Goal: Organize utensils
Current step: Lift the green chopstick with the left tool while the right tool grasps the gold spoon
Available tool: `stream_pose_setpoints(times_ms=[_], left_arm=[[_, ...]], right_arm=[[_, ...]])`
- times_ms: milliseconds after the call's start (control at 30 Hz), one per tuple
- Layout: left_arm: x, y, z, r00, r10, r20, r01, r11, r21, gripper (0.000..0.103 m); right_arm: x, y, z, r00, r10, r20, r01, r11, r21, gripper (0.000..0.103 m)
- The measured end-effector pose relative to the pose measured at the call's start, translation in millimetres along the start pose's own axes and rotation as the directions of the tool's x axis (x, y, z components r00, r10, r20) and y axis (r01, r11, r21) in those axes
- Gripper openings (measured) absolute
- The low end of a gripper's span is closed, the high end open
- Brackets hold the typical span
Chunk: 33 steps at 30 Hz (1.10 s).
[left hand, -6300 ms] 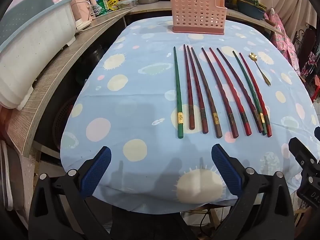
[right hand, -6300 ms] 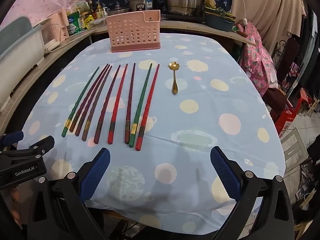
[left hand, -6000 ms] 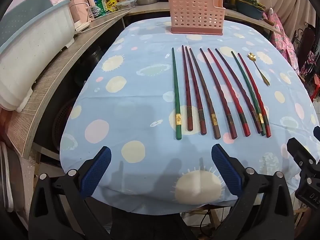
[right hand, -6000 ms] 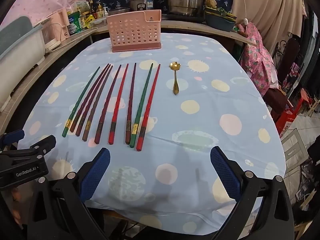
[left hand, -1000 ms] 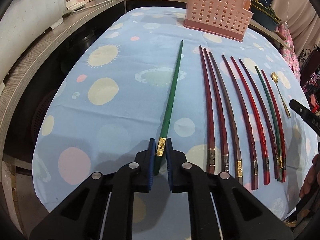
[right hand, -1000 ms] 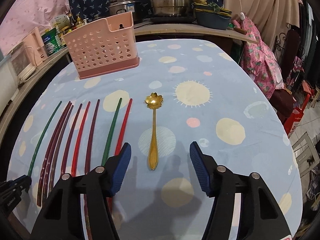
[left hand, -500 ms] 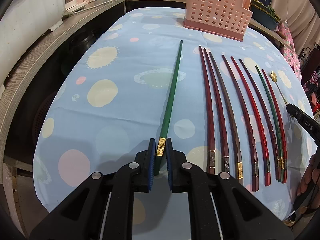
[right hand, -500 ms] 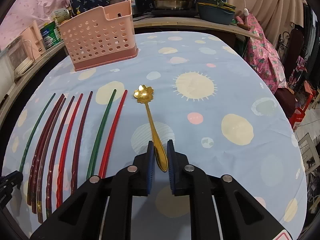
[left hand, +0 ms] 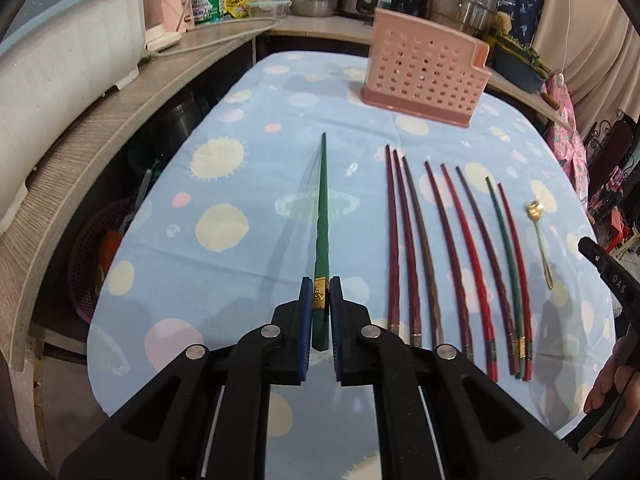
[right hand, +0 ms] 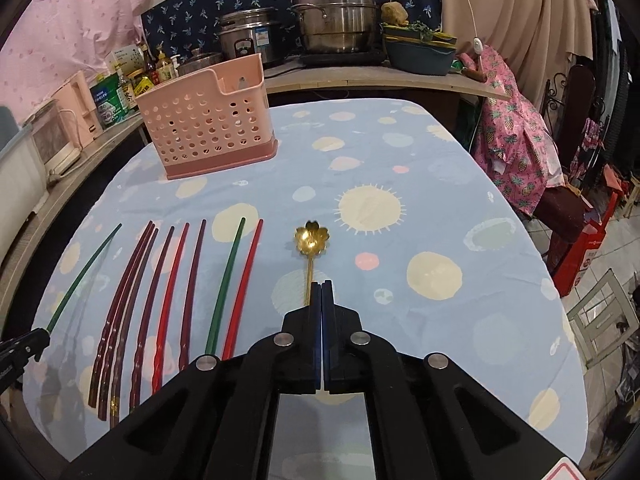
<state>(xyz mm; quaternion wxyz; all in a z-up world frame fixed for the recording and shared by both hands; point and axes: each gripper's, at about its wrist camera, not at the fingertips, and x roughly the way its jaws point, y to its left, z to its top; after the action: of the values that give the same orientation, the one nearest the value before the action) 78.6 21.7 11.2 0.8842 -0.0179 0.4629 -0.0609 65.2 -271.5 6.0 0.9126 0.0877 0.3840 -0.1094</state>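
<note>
My left gripper [left hand: 320,294] is shut on the thick end of a green chopstick [left hand: 321,216], which hangs lifted off the cloth with its shadow to the left. Several red, maroon and green chopsticks [left hand: 452,248] lie in a row on the table to its right. My right gripper [right hand: 321,285] is shut on the handle of a gold flower-shaped spoon [right hand: 313,240], its bowl raised above the cloth. The same spoon [left hand: 539,232] shows at the right in the left wrist view. A pink perforated utensil holder [right hand: 204,124] [left hand: 426,80] stands at the far end of the table.
The table carries a light blue cloth [right hand: 420,216] with pale dots. A counter [left hand: 120,104] with a white tub, bottles and pots runs along the left and back. A chair with pink cloth [right hand: 516,148] stands to the right. A hand [left hand: 608,384] holds the right gripper's body.
Both grippers have risen. The green chopstick has come up off the cloth in the left gripper. The right gripper closed on the spoon's handle and lifted it.
</note>
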Motion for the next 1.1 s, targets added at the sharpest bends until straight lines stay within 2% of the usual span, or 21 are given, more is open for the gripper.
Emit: stream_pose_setpoints(times_ms=[133, 200, 233, 267, 433, 600, 633, 833, 1100], left_arm=[[-5.2, -1.1, -0.6, 1.0, 0.004, 0.01, -0.004, 1.0, -0.001, 0.008], [-3.5, -1.9, -4.6, 1.0, 0.004, 0.0, -0.004, 1.0, 0.001, 0.008], [-1.8, -2.5, -6.5, 1.0, 0.005, -0.007, -0.005, 1.0, 0.003, 0.007], [-0.6, -2.2, -9.3, 1.0, 0.006, -0.013, -0.006, 1.0, 0.005, 0.007], [7.9, -2.9, -17.4, 0.999, 0.008, -0.044, -0.008, 1.0, 0.005, 0.007], [13.5, -1.7, -20.6, 0.998, 0.012, -0.059, -0.012, 1.0, 0.002, 0.007], [14.9, -1.3, -20.9, 0.998, 0.011, -0.062, -0.011, 1.0, 0.0, 0.007], [11.4, 0.9, -19.7, 0.999, 0.012, -0.049, -0.013, 1.0, -0.003, 0.007], [-8.4, 11.1, -2.2, 1.0, 0.004, 0.007, -0.004, 1.0, -0.031, 0.007]], right_arm=[[1.8, -6.7, -8.3, 0.998, 0.055, -0.032, -0.054, 0.998, 0.041, 0.003], [6.4, -7.3, -15.9, 0.997, 0.063, -0.052, -0.061, 0.997, 0.052, 0.016], [8.7, -6.4, -18.9, 0.996, 0.065, -0.058, -0.062, 0.997, 0.053, 0.027], [12.3, -5.7, -21.5, 0.995, 0.068, -0.067, -0.064, 0.996, 0.056, 0.031], [29.6, 2.5, -31.1, 0.991, 0.069, -0.114, -0.065, 0.997, 0.038, 0.03], [30.9, 11.5, -37.8, 0.996, 0.0, -0.09, -0.003, 0.999, -0.034, 0.017], [30.3, 11.8, -38.0, 0.996, 0.004, -0.09, -0.008, 0.999, -0.038, 0.011], [22.4, 8.2, -33.0, 0.997, 0.017, -0.074, -0.019, 1.0, -0.023, 0.01], [-6.1, 3.2, -5.4, 1.0, 0.026, 0.015, -0.026, 1.0, -0.007, 0.009]])
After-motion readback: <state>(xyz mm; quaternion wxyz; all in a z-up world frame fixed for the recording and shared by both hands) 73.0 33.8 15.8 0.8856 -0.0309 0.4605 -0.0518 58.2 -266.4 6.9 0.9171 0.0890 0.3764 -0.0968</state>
